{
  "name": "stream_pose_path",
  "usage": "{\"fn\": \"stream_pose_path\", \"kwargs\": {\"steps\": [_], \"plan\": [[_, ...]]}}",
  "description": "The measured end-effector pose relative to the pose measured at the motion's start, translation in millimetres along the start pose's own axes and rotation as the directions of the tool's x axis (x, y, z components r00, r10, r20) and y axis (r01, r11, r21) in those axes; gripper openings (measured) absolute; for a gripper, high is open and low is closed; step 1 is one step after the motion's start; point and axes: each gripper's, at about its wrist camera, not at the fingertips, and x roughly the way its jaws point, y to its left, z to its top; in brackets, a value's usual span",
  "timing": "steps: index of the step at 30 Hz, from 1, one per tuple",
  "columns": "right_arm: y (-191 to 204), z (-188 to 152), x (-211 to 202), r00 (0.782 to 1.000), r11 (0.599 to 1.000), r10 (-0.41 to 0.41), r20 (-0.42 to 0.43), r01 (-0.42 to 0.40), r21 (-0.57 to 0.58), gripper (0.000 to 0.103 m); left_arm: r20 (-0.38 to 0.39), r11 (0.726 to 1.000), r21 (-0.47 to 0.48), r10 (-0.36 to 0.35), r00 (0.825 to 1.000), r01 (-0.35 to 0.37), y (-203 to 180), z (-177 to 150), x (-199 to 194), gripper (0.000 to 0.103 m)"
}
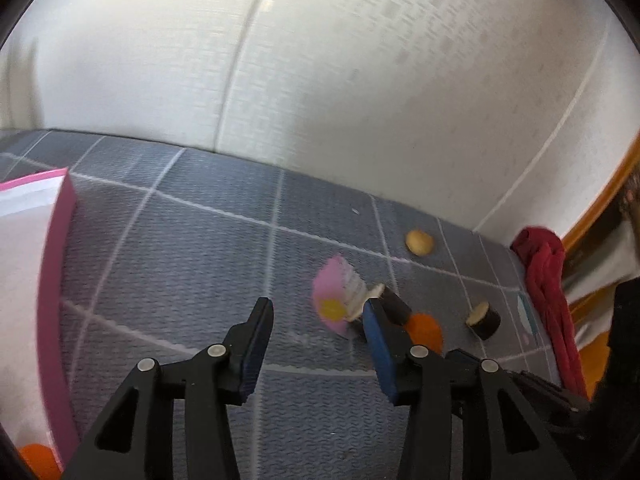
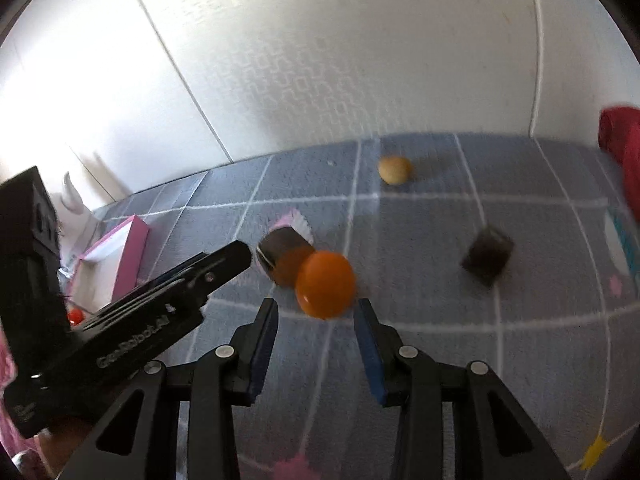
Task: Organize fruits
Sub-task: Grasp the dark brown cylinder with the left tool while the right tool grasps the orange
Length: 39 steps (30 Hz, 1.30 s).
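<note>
An orange fruit (image 2: 325, 284) lies on the grey grid mat just ahead of my right gripper (image 2: 316, 312), which is open and empty; the fruit sits slightly beyond its fingertips. In the left wrist view the same orange (image 1: 426, 330) shows partly behind the right finger of my left gripper (image 1: 318, 308), which is open and empty. A small yellowish fruit (image 2: 394, 169) (image 1: 419, 242) lies farther back near the wall. A pink box (image 1: 48, 280) (image 2: 120, 256) stands at the left with an orange fruit (image 1: 36, 460) inside.
A pink cupcake toy (image 1: 340, 298) (image 2: 296, 222) and dark cylindrical pieces (image 1: 484, 319) (image 2: 486, 258) (image 2: 278, 250) lie on the mat. A red cloth (image 1: 548, 288) (image 2: 624, 148) hangs at the right. A white wall closes the back. The left gripper's body (image 2: 132, 320) crosses the right wrist view.
</note>
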Motion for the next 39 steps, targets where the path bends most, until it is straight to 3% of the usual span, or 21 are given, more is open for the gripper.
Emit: {"fn": "stream_pose_path", "kwargs": {"steps": [5,8,13,15,24,31,39], "plan": [[7.9,5.1,14.9,1.000,0.999,-0.031,0.001,0.031,-0.023,0.040,0.011,0.997,0.010,0.072,0.997,-0.073,4.1,-1.7,-4.0,0.048],[6.1,6.7,20.2,0.997,0.997,-0.073,0.003,0.073,-0.030,0.034,0.007,0.995,0.017,0.103,0.995,-0.103,4.9,-2.9,-2.9,0.048],[3.2,8.3,23.5,0.997,0.997,-0.076,0.006,0.076,-0.031,0.032,0.013,0.994,0.039,0.105,0.994,-0.106,1.8,-4.7,-4.7,0.049],[1.3,7.7,20.0,0.997,0.996,-0.076,0.004,0.076,-0.038,0.032,0.014,0.993,0.061,0.096,0.995,-0.097,-1.3,-5.5,-6.0,0.053],[-13.4,-3.2,4.1,0.984,0.984,-0.175,-0.027,0.175,-0.034,0.032,-0.007,0.984,0.172,0.048,0.999,-0.046,-33.7,-12.6,4.2,0.058],[-23.0,-6.9,-1.1,0.983,0.983,-0.184,-0.030,0.183,-0.019,0.032,-0.023,0.980,0.197,0.026,0.999,-0.021,-52.8,-10.9,18.5,0.056],[-28.4,-11.4,-6.0,0.988,0.988,-0.155,-0.022,0.155,-0.007,0.032,-0.047,0.984,0.175,0.038,0.998,-0.029,-50.7,-7.7,38.5,0.039]]}}
